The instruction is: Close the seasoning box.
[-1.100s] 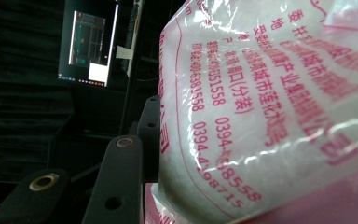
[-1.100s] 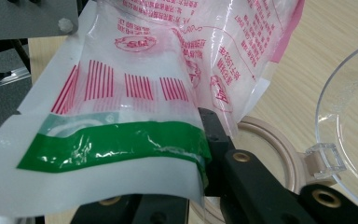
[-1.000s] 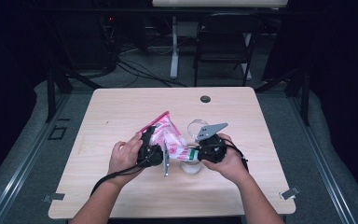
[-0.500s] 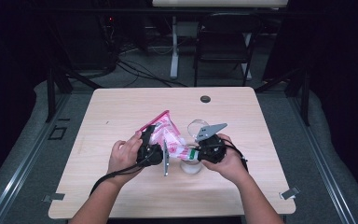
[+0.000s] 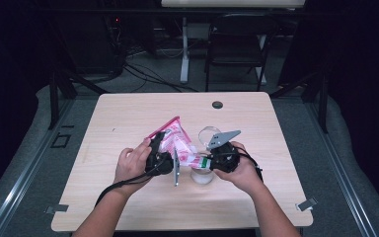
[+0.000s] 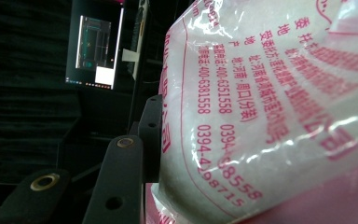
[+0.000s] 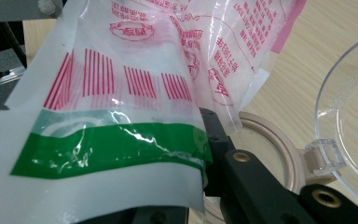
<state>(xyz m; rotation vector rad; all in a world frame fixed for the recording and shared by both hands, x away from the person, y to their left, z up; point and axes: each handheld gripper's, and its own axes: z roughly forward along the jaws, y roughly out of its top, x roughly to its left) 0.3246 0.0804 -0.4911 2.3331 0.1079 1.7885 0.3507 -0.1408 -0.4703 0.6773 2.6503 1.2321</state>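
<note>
Both forearms in from the bottom, bent toward the middle. Left gripper and right gripper close together, jaws pinched tight. Left hand and right hand wrapped around them.

bag: glossy crinkled plastic film | lid: clear smooth plastic | table: matt wood grain

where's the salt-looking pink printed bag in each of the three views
High view: the bag sits mid-table, between the two grippers.
Left gripper view: the bag fills the right side, beside the black jaws.
Right gripper view: the bag covers the upper left, above the jar's tan rim.
Shared landmark: its red print.
</note>
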